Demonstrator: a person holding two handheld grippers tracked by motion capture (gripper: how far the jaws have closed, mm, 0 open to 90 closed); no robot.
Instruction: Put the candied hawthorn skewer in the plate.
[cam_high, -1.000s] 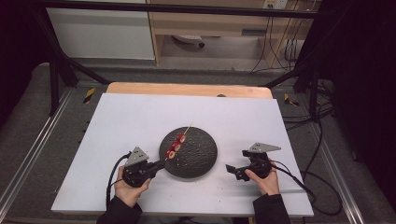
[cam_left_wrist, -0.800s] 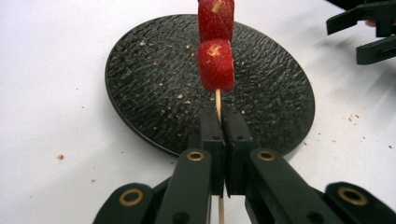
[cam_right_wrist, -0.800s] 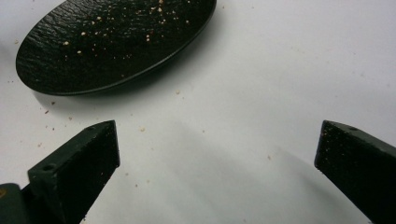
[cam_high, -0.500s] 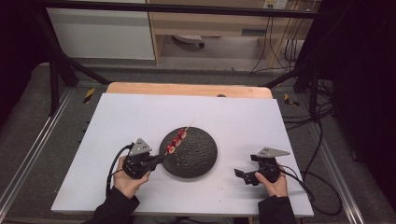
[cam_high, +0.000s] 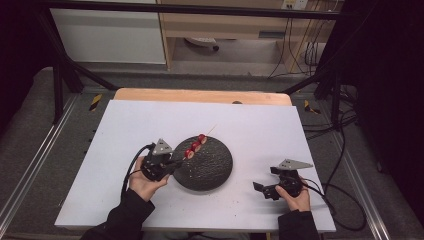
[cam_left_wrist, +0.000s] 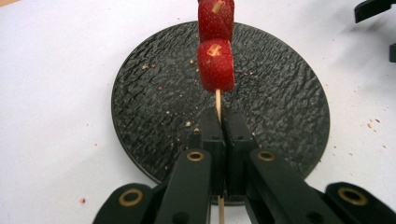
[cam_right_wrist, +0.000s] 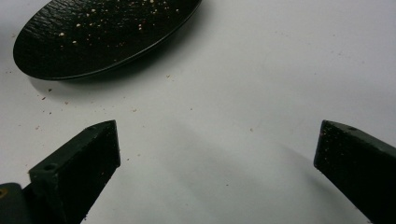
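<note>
A thin wooden skewer threaded with red strawberry pieces is lifted over a round black textured plate. My left gripper is shut on the skewer's bare end, at the plate's left rim in the high view, with the skewer slanting up and to the right over the plate. My right gripper rests on the white table to the right of the plate. Its jaws stand wide apart with nothing between them, and the plate's edge lies ahead in the right gripper view.
The plate sits on a white tabletop speckled with crumbs. A wooden board edge runs along the far side. Metal frame rails and cables flank the table. Another gripper's black tips appear at the top right of the left gripper view.
My left gripper has lifted the skewer off the plate and drawn it a little left and upward. The right gripper has drifted slightly toward the near edge of the table.
</note>
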